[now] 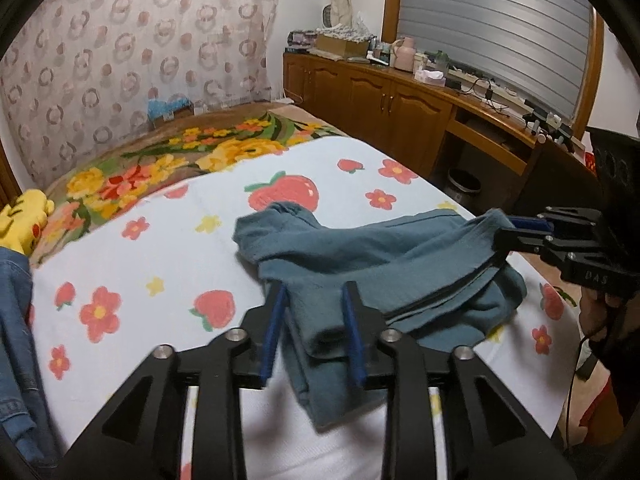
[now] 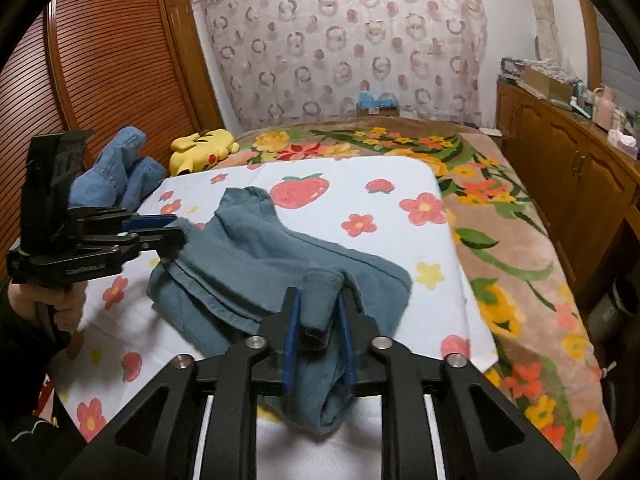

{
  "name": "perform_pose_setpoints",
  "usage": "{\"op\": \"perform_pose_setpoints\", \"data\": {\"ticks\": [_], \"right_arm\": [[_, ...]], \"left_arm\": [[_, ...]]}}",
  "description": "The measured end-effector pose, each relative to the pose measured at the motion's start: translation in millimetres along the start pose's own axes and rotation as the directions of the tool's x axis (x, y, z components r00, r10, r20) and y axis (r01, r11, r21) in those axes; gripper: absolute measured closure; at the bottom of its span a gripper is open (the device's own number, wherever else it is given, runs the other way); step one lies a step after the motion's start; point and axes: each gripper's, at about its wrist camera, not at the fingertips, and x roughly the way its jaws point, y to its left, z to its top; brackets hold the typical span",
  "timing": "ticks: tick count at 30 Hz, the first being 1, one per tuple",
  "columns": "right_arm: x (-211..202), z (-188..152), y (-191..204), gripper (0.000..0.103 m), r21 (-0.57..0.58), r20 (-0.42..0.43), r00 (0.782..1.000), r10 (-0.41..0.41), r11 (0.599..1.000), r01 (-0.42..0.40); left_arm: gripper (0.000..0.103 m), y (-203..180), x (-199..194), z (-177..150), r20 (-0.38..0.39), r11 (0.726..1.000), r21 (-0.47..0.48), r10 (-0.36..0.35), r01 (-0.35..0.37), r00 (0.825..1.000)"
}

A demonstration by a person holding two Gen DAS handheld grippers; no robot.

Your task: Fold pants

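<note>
Teal pants (image 1: 384, 264) lying bunched and partly folded on the white strawberry-and-flower sheet (image 1: 132, 280) spread over the bed, near its front edge. Several layers stacked, edges not lined up; one end trailing up toward the big strawberry print, a folded edge hanging off the near side.

Left gripper (image 1: 316, 312) straddling a rolled fold of the teal cloth. Blue pads set somewhat apart, a gap visible beside the fabric on each side: narrow opening, cloth between the jaws but not pinched. Looks like a let-go after laying the fold down.

Right gripper (image 2: 318, 320) over the opposite corner of the same fold. Jaws narrower, a thick bunch of fabric between the blue pads and close against them; whether the pads press on it or have just slackened cannot be told. From the left wrist view the right gripper (image 1: 516, 232) sits at the far end of the raised edge.

Both ends taken at once, probably to carry the fold over evenly and keep the layers square.

Judgement: one fold laid, stack untidy; smoothing or a further fold likely needed.

Off to the side, not involved: yellow plush toy (image 2: 202, 152), denim garment (image 2: 116, 172), floral blanket (image 2: 520, 240) under the sheet, wooden cabinets (image 1: 376, 96).
</note>
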Motion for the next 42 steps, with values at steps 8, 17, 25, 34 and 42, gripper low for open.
{"op": "perform_pose_setpoints", "data": {"ticks": [8,17,25,34,42], "right_arm": [[-15.0,-12.1,-5.6,0.076,0.018,-0.009,1.000,-0.025,1.000,0.025],[-6.1,-17.3,3.3,0.071,-0.048,-0.089,0.995,-0.033,0.998,0.029],[14.2,-4.2,6.9,0.071,-0.132,-0.131,0.988,-0.080,0.989,0.063],[24.5,10.6,-1.3,0.070,-0.151,-0.104,0.991,-0.081,0.986,0.064],[34.3,14.8,-10.3,0.070,-0.125,-0.096,0.994,-0.049,0.991,0.037]], "left_arm": [[0.057,11.4,-10.4,-16.8,-0.019,1.000,0.005,0.014,-0.014,1.000],[0.057,8.6,0.1,-36.4,-0.092,0.998,0.057,0.034,-0.029,0.995],[0.057,-0.5,15.2,-20.1,-0.106,0.993,0.114,0.053,-0.041,0.993],[0.057,7.2,26.4,0.3,-0.095,0.994,0.101,0.054,-0.044,0.994],[0.057,11.1,36.8,13.5,-0.085,0.997,0.075,0.020,-0.014,0.996]]}}
